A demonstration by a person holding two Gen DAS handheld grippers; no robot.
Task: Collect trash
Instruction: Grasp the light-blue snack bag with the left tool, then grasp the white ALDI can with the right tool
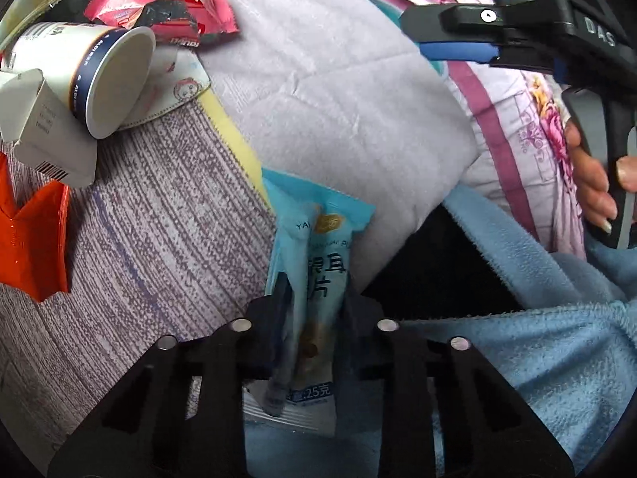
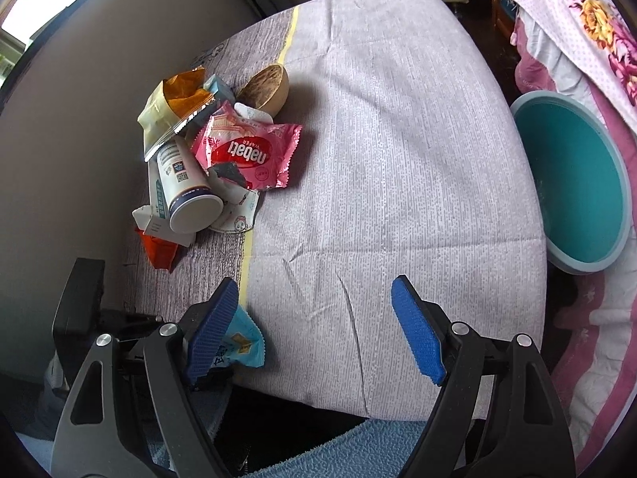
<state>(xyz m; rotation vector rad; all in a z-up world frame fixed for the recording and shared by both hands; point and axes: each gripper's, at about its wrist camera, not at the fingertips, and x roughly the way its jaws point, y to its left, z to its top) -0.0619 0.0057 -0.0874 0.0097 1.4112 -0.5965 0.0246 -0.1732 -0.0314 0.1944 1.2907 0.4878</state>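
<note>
The left gripper (image 1: 308, 290) pinches the blue wrapper (image 1: 318, 247) between its fingers, apparently to bin it, while the right gripper (image 2: 318, 330) gapes empty, the trash pile (image 2: 215, 151) well ahead.

Right claw (image 2: 318, 328) spread wide above trash pile (image 2: 211, 159), seemingly empty.

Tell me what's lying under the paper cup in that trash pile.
The paper cup lies tipped on a white carton and a cartoon-printed wrapper, with an orange packet poking out below. Anything beneath those layers is covered.
</note>
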